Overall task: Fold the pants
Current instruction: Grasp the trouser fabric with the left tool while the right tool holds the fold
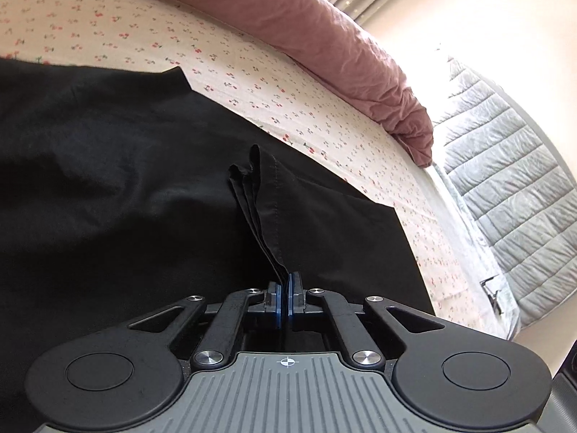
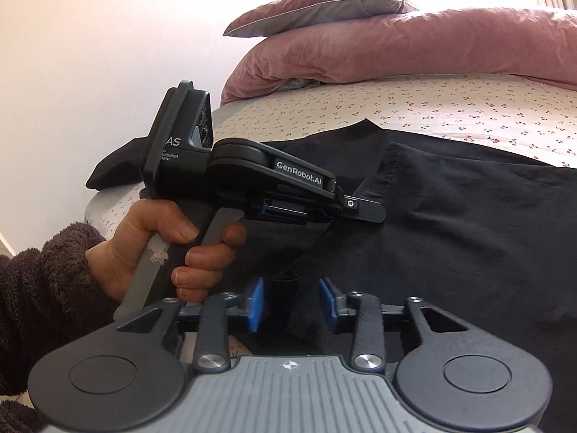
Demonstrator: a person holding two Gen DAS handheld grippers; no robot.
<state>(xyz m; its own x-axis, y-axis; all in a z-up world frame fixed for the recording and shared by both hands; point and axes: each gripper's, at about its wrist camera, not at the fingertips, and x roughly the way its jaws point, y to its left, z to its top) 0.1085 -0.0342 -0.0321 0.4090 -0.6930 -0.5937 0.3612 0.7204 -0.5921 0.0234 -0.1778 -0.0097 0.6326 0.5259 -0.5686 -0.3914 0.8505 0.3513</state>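
Fold under way, not finished: the black pants (image 1: 108,180) lie spread across the bed (image 1: 360,166), reaching its near edge. Your left gripper (image 1: 287,290) is clamped on a bunched hem. Your right gripper (image 2: 292,305) stands part-open, pads off the cloth between them. No containers in view.

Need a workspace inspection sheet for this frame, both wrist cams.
Surface: bed sheet with cherry print, mostly covered by the pants.
Job's things: black pants spread flat, one bunched edge lifted.
Clutter: pink duvet, pink pillow on top.
Grippers: left claw shut on the pants edge; right claw open, fabric between its pads.
Cables: nothing seen.
Surroundings: grey quilted cover, white wall.
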